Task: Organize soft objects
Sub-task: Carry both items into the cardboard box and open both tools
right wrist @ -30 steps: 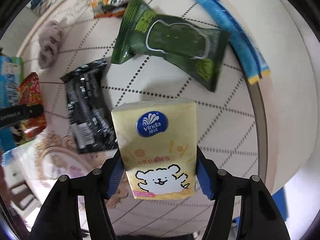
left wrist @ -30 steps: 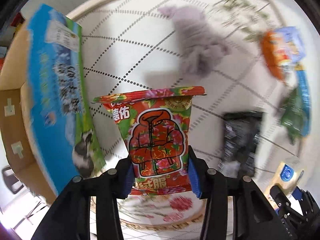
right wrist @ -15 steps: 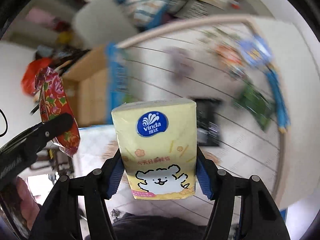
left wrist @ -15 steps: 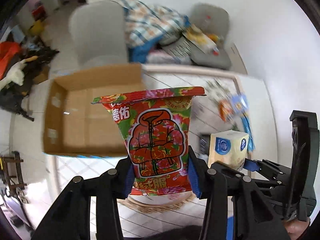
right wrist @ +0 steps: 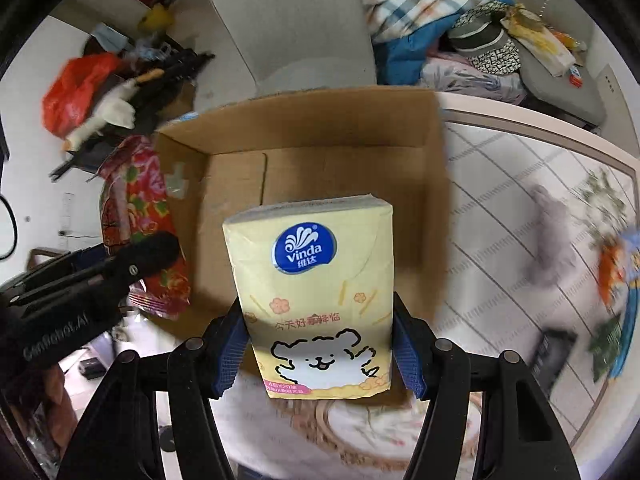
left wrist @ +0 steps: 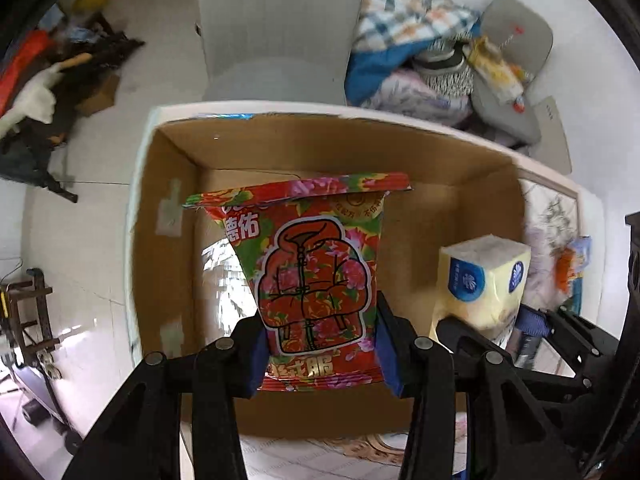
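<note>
My left gripper (left wrist: 320, 354) is shut on a red flowered snack pouch (left wrist: 308, 280), held upright over an open cardboard box (left wrist: 168, 208). In the right wrist view the same pouch (right wrist: 140, 232) hangs at the left beside the left gripper's black body (right wrist: 100, 276). A yellow pack of tissues (right wrist: 316, 296) with a white bear on it sits between the blue pads of my right gripper (right wrist: 320, 354), which is shut on it above the box (right wrist: 320, 128). The left wrist view shows that pack (left wrist: 480, 280) at the right over the box's right side.
The box stands at the left end of a white table with a diamond pattern (right wrist: 500, 208). A grey fluffy thing (right wrist: 552, 240) and several snack packets (right wrist: 616, 268) lie on it to the right. Behind are a grey chair (right wrist: 296, 28) and piled clothes (right wrist: 432, 8).
Both grippers have swung left from the table with the packets to above the open box, each carrying its load. The snack pouch and the tissue pack stay clamped as before.
</note>
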The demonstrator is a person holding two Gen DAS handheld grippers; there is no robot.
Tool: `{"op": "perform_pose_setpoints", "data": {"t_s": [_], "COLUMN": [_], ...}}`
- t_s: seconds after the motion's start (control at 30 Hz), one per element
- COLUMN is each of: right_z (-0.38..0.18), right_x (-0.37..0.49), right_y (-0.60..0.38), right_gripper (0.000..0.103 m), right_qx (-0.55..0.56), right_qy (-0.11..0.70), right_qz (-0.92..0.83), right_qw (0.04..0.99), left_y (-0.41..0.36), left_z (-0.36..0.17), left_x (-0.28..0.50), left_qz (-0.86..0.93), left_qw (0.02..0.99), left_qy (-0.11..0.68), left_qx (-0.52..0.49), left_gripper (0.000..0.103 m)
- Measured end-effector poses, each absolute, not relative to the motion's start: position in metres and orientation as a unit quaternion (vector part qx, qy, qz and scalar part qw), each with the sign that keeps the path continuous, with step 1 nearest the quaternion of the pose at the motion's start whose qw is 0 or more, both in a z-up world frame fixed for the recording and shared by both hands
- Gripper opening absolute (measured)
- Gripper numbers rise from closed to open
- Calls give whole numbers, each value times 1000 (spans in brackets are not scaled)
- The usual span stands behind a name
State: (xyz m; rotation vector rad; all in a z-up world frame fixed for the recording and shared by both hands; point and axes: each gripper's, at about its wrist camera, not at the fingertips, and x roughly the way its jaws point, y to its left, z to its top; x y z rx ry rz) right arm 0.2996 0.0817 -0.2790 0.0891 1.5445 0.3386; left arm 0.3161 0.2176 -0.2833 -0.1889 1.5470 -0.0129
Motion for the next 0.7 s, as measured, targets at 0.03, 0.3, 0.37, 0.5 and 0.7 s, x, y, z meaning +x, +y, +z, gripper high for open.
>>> {"op": "perform_pose_setpoints", "data": {"t_s": [0.03, 0.3, 0.37, 0.5, 0.7], "right_z": [-293, -356, -367, -380, -398], "right_x": [307, 351, 358, 365, 368], "right_y": [88, 114, 115, 118, 121], "right_gripper": [67, 67, 67, 67, 69], "right_qx": [35, 22, 24, 25, 45], "right_qy": [698, 714, 719, 720, 725], "right_qz": [147, 120, 115, 105, 110], "right_qw": [700, 689, 686, 686, 679], "left_y": [220, 223, 227, 226, 235], "left_z": [-295, -347, -351, -365, -370], "left_x": [325, 366, 365, 373, 372], "left_qz": [-15, -63, -66, -70, -62], "left_qw": [705, 663, 659, 649, 635], "left_qy": [704, 740, 745, 751, 762], "left_qx": [-84, -90, -88, -98, -111], "left_gripper": [42, 42, 43, 43, 45]}}
